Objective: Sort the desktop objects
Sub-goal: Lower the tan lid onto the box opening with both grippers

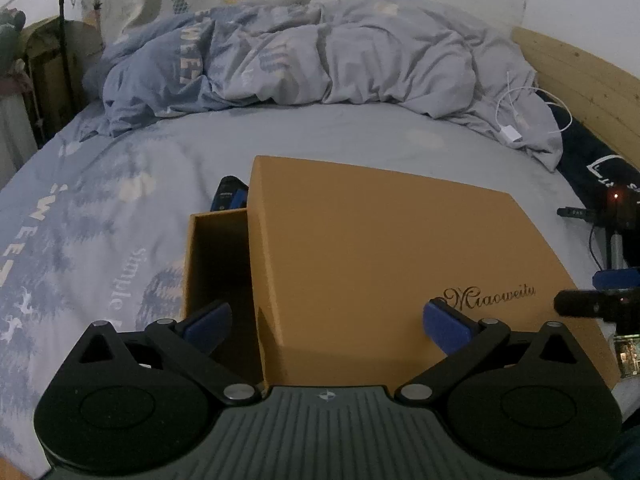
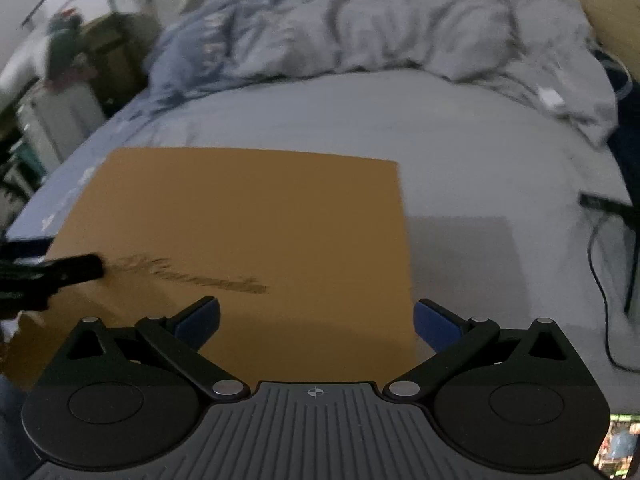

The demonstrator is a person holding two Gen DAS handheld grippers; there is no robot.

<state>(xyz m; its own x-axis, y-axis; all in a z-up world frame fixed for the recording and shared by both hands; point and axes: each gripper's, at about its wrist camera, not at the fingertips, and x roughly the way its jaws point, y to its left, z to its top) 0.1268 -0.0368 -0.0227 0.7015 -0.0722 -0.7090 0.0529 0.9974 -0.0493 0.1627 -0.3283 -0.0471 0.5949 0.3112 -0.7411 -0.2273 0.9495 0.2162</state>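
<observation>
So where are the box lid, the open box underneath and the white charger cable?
box lid (image 1: 380, 248): left wrist view, middle of its top.
open box (image 1: 218, 264): left wrist view, inner wall.
white charger cable (image 1: 514, 136): left wrist view, its plug.

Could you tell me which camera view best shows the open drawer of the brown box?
The left wrist view: the drawer sticks out from the box's left side, its interior dark. The right wrist view shows only the blurred top.
</observation>
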